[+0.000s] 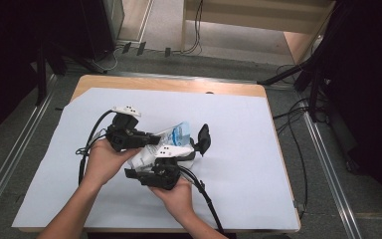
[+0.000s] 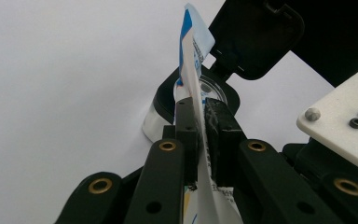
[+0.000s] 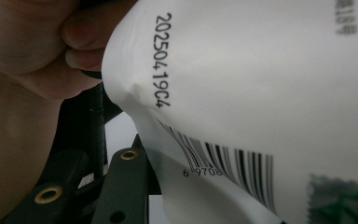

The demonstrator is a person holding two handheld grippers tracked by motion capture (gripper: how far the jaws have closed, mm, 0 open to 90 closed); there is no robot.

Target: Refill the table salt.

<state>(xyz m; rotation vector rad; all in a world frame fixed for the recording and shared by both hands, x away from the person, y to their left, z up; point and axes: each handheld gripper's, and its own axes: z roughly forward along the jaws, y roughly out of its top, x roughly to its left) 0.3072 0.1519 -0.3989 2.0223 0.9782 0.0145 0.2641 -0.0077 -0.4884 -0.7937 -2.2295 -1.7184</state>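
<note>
Jaws of our left gripper (image 1: 151,138) pinch a white and blue pouch (image 1: 171,137) at the table's (image 1: 238,89) middle, our right gripper (image 1: 144,172) just below. Beyond our left jaws, the pouch (image 2: 198,84) rises before an open-lidded jar (image 2: 205,91). Against our right jaws the pouch (image 3: 261,93) presses close; we cannot tell their grip.

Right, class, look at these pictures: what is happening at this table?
A person at a table covered with a pale sheet holds a two-jaw gripper in each hand. The left gripper pinches the edge of a white and blue pouch, holding it over a small open container with a black flip lid. The right gripper is at the pouch's lower part, where a barcode shows; its grip cannot be made out.
</note>
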